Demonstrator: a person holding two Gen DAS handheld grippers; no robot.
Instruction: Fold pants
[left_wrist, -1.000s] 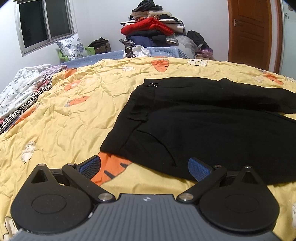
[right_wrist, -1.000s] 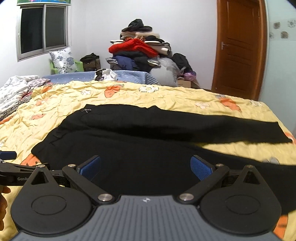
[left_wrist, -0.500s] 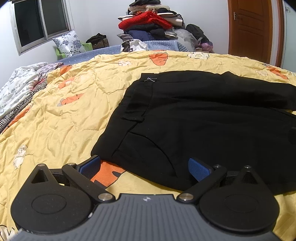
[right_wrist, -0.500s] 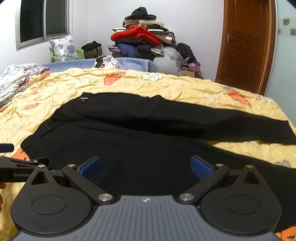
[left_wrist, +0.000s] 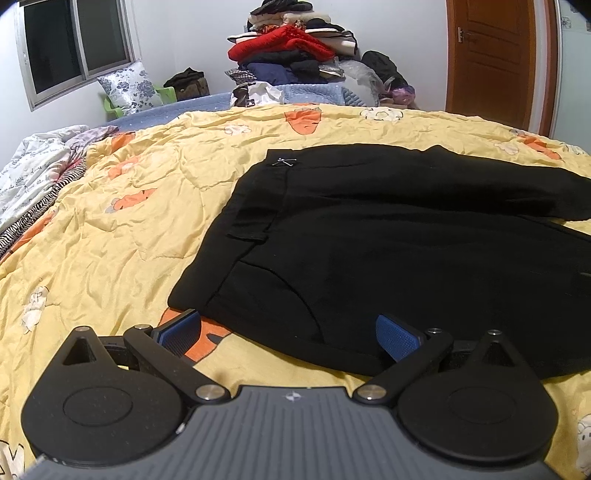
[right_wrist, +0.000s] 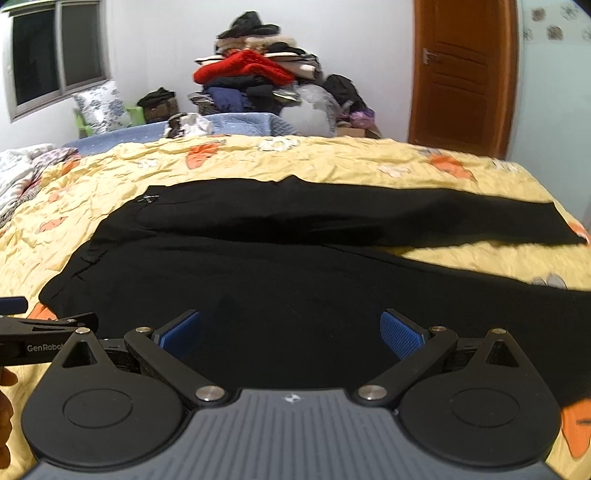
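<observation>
Black pants (left_wrist: 388, 240) lie flat on the yellow quilt (left_wrist: 110, 229), waistband to the left, both legs running right. My left gripper (left_wrist: 288, 334) is open and empty, low over the near waistband corner. My right gripper (right_wrist: 290, 332) is open and empty, over the near leg of the pants (right_wrist: 295, 266). The far leg (right_wrist: 443, 221) stretches to the right edge of the bed. The left gripper's finger also shows at the left edge of the right wrist view (right_wrist: 44, 326).
A tall pile of clothes (left_wrist: 295, 48) stands behind the bed. A flowered pillow (left_wrist: 129, 88) and window are at the back left. A wooden door (right_wrist: 461, 74) is at the back right. Striped bedding (left_wrist: 26, 177) lies at the left bed edge.
Both grippers have moved forward and lower toward the pants. The near waistband corner now sits between the left gripper's fingers. Both stay open.
</observation>
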